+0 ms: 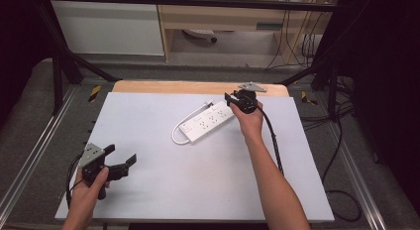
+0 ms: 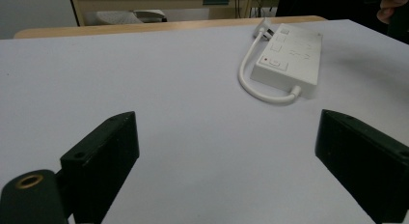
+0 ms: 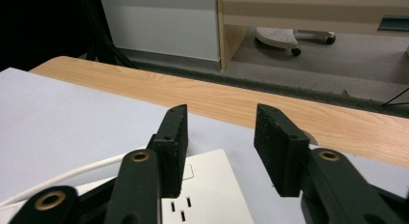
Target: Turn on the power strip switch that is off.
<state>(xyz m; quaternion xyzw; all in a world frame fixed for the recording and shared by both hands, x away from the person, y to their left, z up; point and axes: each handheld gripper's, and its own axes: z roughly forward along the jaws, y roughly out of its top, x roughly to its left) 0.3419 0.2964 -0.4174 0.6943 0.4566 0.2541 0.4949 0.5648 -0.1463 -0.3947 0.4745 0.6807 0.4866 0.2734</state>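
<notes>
Hovering over the strip (image 1: 207,122), my right jaws (image 1: 231,99) stand half spread above its far end, pinching nothing. Its long axis runs from 8 to 2 o'clock mid-surface. My left jaws (image 1: 121,158), wide apart, wait farther away at 8 o'clock.

Table (image 1: 198,190): pale grey top over a wood board (image 1: 198,87) showing at far edge. Black frame rails (image 1: 188,1) around. Grey carpet floor (image 1: 237,49). Behind: white cabinet (image 1: 109,27), wood desk unit (image 1: 223,14), castor base (image 1: 200,35), hanging cables (image 1: 292,36). Sides dark.
</notes>
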